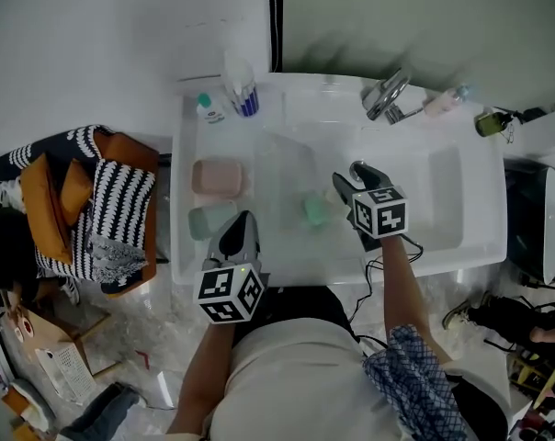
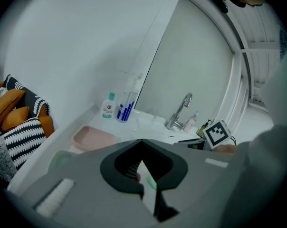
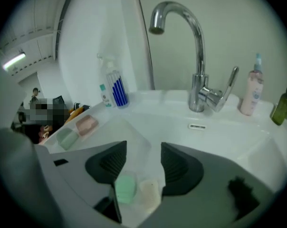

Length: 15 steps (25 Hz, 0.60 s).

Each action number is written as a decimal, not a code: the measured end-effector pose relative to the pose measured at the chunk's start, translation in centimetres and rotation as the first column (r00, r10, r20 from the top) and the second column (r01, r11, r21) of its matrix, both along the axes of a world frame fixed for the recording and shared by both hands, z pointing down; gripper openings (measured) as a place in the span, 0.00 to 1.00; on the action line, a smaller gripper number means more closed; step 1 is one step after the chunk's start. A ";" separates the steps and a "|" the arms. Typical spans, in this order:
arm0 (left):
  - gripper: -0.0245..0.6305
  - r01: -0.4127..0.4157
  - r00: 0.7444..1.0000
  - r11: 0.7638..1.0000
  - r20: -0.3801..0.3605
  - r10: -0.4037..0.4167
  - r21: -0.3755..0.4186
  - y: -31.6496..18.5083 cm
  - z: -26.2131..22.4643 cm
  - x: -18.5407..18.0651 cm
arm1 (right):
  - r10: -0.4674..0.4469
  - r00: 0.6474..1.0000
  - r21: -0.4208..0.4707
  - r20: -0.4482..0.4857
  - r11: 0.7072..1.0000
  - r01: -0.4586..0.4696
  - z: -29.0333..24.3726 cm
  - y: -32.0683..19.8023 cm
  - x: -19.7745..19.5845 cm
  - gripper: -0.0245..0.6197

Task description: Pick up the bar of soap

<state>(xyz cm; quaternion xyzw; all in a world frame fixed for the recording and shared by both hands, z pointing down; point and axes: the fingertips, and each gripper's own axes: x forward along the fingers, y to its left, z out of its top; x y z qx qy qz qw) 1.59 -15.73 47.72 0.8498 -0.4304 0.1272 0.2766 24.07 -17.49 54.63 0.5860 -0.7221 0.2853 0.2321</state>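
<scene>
While the right gripper (image 3: 143, 148) hangs over the white sink (image 1: 461, 237), its jaws stand wide apart with nothing between the pads. Below the gap, on the basin floor, lies the green bar of soap (image 3: 124, 189). Its left edge is covered by the gripper's body. A paler bar (image 3: 149, 194) lies just beside it on the right, its lower end cut off by the picture's edge. In the head view the green bar of soap (image 1: 316, 211) shows just left of the right gripper (image 1: 349, 177), apart from it. The paler bar cannot be made out there, because the gripper covers that spot.

The left gripper (image 2: 141, 140) is clenched on nothing, with its jaw tips meeting in front of a hollow. Through the slit beneath them only a thin sliver of green and white shows, too little to identify. In the head view the left gripper (image 1: 239, 223) sits at the near left of the basin, close to a green soap dish (image 1: 209, 219) and a pink soap dish (image 1: 220, 176) on the ledge. Whether either dish holds anything is not clear.

The faucet (image 3: 196, 56) rises behind the basin. A pink bottle (image 3: 252, 91) stands to its right. Beside that is a green bottle (image 3: 282, 106), dim at the edge of the view.
</scene>
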 end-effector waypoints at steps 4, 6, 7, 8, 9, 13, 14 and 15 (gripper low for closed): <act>0.05 0.002 1.000 1.000 -0.016 -0.002 -0.002 0.0 0.0 -0.1 | 0.041 0.999 0.090 0.003 0.995 -0.041 -3.2 -0.1 0.0 0.40; 0.05 0.005 1.000 1.000 -0.024 -0.005 -0.002 0.0 0.0 -0.2 | 0.053 0.999 0.124 0.006 0.991 -0.053 -4.5 0.1 -0.1 0.40; 0.05 0.006 1.000 1.000 -0.029 -0.006 -0.002 0.1 -0.1 -0.2 | 0.057 0.998 0.138 0.016 0.989 -0.059 -5.0 0.1 -0.3 0.40; 0.05 0.006 0.999 1.000 -0.040 -0.006 -0.007 0.2 -0.1 -0.3 | 0.056 0.998 0.147 0.034 0.987 -0.061 -5.4 0.2 -0.6 0.40; 0.05 0.005 0.998 1.000 -0.056 -0.006 -0.013 0.3 -0.3 -0.3 | 0.048 0.997 0.149 0.058 0.987 -0.056 -5.6 0.4 -1.1 0.40; 0.05 -0.027 0.996 1.000 -0.085 0.027 0.006 0.2 -1.2 0.6 | 0.040 0.997 0.160 0.069 0.986 -0.050 -6.3 1.2 -2.2 0.40; 0.05 -0.032 0.996 0.999 -0.087 0.033 0.015 0.1 -1.4 0.8 | 0.057 0.997 0.176 0.055 0.982 -0.066 -6.6 1.2 -2.2 0.36; 0.05 -0.035 0.995 0.999 -0.092 0.037 0.020 0.0 -1.6 0.9 | 0.075 0.996 0.193 0.042 0.978 -0.081 -7.1 1.3 -2.3 0.25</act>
